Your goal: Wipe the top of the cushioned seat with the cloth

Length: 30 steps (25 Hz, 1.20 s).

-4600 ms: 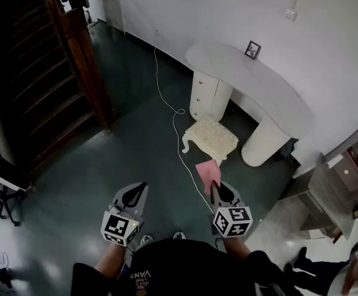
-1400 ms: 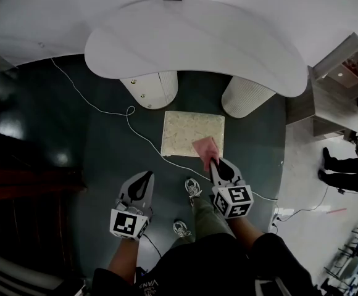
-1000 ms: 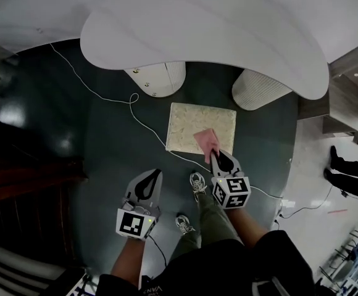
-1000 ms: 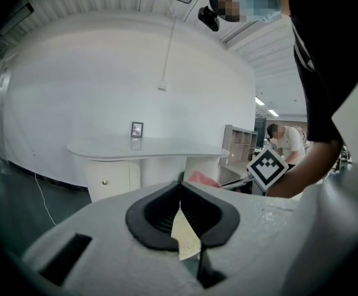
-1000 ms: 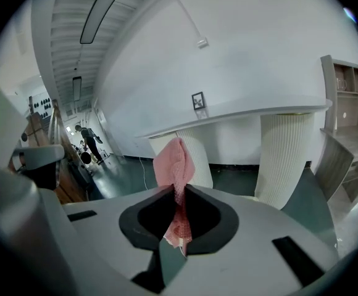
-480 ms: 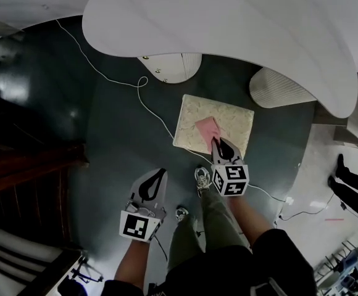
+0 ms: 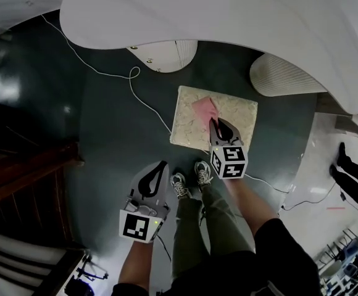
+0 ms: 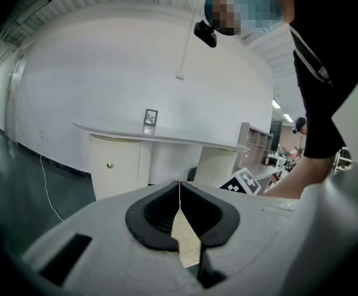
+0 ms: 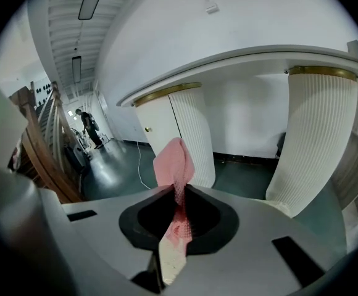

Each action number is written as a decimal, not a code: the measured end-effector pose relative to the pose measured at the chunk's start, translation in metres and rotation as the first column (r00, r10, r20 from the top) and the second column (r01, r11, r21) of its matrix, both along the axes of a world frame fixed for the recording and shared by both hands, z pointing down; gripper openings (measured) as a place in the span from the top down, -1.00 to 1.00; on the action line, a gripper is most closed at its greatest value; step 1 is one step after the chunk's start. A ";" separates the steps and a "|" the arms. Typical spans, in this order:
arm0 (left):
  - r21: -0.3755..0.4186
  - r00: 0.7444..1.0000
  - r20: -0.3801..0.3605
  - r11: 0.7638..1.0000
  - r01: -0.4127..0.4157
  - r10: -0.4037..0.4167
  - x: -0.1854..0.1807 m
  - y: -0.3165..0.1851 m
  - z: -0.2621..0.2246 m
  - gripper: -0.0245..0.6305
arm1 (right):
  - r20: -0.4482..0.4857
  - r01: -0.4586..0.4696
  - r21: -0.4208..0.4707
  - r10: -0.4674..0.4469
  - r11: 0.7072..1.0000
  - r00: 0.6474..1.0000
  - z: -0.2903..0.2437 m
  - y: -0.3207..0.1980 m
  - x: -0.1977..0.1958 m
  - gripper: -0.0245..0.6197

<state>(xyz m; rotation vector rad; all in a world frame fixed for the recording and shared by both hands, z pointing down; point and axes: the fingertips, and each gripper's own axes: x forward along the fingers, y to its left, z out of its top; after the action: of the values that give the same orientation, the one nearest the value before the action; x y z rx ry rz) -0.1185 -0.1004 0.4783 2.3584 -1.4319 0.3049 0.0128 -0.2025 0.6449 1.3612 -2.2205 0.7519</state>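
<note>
Seat (image 7: 188, 123) on dark floor (image 7: 105, 122) near curved white table (image 7: 228, 17), cloth (image 7: 205, 108) over it

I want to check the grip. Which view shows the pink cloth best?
The right gripper view: the pink cloth stands close and large, pinched in the right gripper's shut jaws. The head view shows it small, over the cushioned seat. The left gripper view shows none of it.
</note>
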 end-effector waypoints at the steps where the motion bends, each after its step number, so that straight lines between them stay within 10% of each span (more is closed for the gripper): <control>1: 0.001 1.000 -0.006 1.000 -0.001 0.001 -0.002 0.000 0.002 0.86 | -0.001 0.000 0.002 0.000 1.000 1.000 0.006 -0.001 -0.003 0.81; 19: -0.031 0.998 -0.015 0.998 0.063 -0.063 -0.043 0.005 0.055 0.86 | -0.092 -0.022 -0.095 0.013 0.995 0.996 0.116 -0.050 -0.081 0.81; 30: -0.035 1.000 -0.007 0.999 0.007 -0.007 -0.026 0.000 0.059 0.86 | -0.213 -0.069 -0.128 0.041 0.989 0.976 0.127 -0.053 -0.022 0.81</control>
<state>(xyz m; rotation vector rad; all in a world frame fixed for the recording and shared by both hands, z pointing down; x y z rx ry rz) -0.1449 -0.1002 0.5368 2.3240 -1.4191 0.3166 -0.0096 -0.2551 0.7717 1.3728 -1.9410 0.7277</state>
